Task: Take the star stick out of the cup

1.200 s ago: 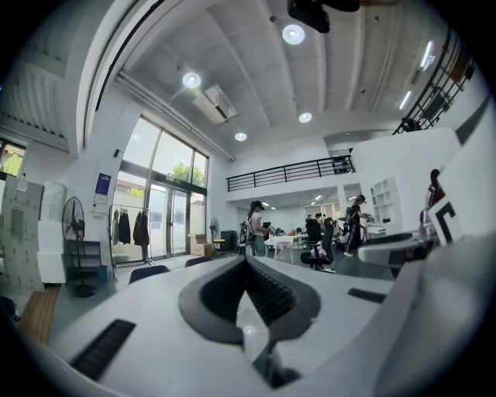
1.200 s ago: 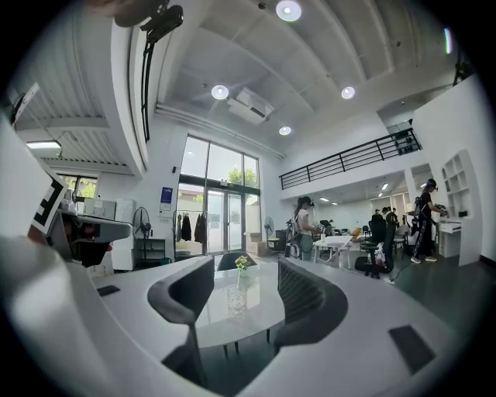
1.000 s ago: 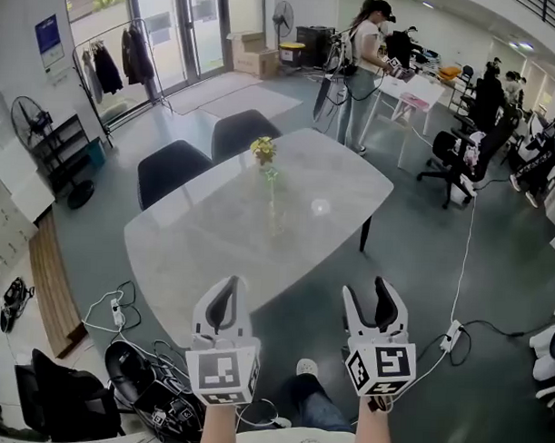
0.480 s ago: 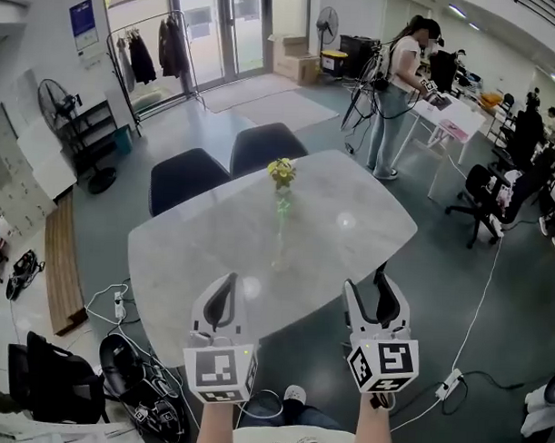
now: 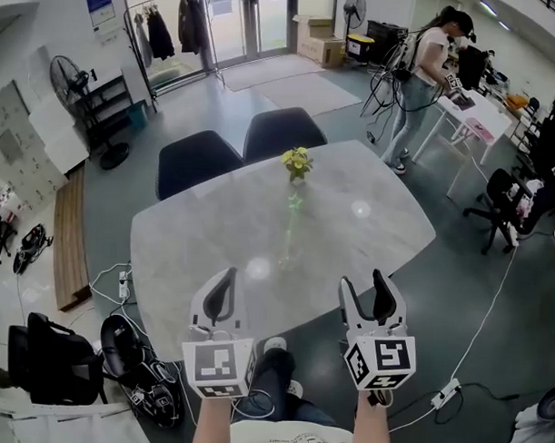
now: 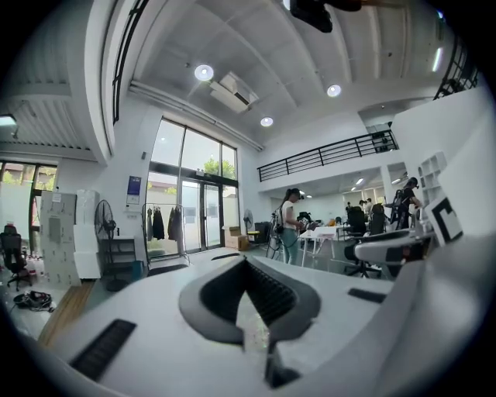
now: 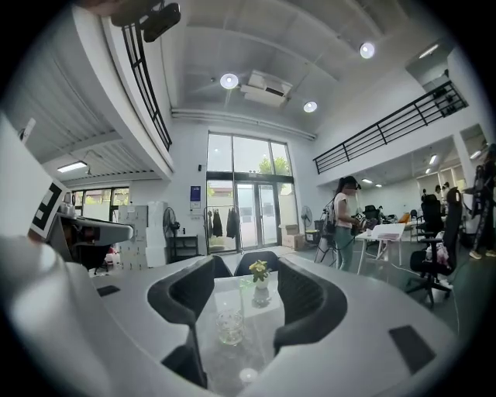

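Observation:
A clear glass cup [image 5: 284, 255] stands near the middle of the white marble table [image 5: 195, 249]. A thin stick with a green star top [image 5: 294, 204] rises out of the cup. In the right gripper view the cup [image 7: 230, 324] shows between the jaws, some way ahead. My right gripper [image 5: 364, 284] is open and empty, held over the table's near edge. My left gripper [image 5: 223, 285] is shut with nothing in it, also at the near edge. Its fingertips meet in the left gripper view [image 6: 246, 264]. Both grippers are well short of the cup.
A small vase of yellow flowers [image 5: 297, 160] stands behind the cup. Two dark chairs [image 5: 199, 163] are tucked in at the table's far side. Bags [image 5: 59, 372] and cables lie on the floor at the left. A person [image 5: 429, 58] stands at a far desk.
The view has come closer to the table, which now reaches under both grippers' tips. The grippers keep the same pose, left shut and right open.

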A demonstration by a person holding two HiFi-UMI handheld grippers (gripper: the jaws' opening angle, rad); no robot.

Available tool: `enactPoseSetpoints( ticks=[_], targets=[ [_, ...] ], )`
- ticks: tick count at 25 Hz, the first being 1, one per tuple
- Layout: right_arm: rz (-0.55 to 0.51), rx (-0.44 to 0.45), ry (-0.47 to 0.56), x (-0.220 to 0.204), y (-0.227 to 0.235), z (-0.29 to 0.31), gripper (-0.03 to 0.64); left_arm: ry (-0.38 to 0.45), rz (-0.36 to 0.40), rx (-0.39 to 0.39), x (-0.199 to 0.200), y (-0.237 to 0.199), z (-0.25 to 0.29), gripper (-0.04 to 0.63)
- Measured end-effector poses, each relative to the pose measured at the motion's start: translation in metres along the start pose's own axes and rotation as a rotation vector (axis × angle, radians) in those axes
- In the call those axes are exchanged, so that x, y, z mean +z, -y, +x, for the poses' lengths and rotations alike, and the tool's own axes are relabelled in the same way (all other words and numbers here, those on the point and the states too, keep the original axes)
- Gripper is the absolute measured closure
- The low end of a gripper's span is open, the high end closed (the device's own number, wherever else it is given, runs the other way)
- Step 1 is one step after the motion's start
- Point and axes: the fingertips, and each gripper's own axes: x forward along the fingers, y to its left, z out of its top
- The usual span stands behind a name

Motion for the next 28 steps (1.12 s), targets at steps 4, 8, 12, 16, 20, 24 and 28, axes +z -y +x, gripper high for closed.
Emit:
enactPoseSetpoints(
  ticks=[4,8,12,16,20,24,28],
  targets=[
    [0.0,0.014,-0.018,-0.005,0.001,0.031,0.367,-0.009,0.002,0.007,-0.006,-0.01,0.027,0.597],
    [-0.003,0.026,-0.031,-0.006,0.003,0.069,0.367,-0.022,-0.019,0.02,-0.009,-0.026,0.058,0.597],
    [-0.003,0.033,-0.047,-0.006,0.002,0.108,0.367,-0.039,-0.015,0.013,-0.016,-0.041,0.091,0.598],
    [0.0,0.042,-0.072,-0.013,0.002,0.143,0.367,-0.059,-0.023,0.009,-0.023,-0.052,0.123,0.598],
    [0.009,0.043,-0.105,-0.024,0.002,0.178,0.367,-0.083,-0.031,0.002,-0.032,-0.064,0.156,0.597],
    [0.012,0.039,-0.144,-0.037,0.0,0.205,0.367,-0.109,-0.035,-0.006,-0.042,-0.075,0.18,0.597],
    [0.024,0.035,-0.18,-0.053,-0.001,0.219,0.367,-0.136,-0.039,-0.018,-0.057,-0.081,0.194,0.598]
  ],
)
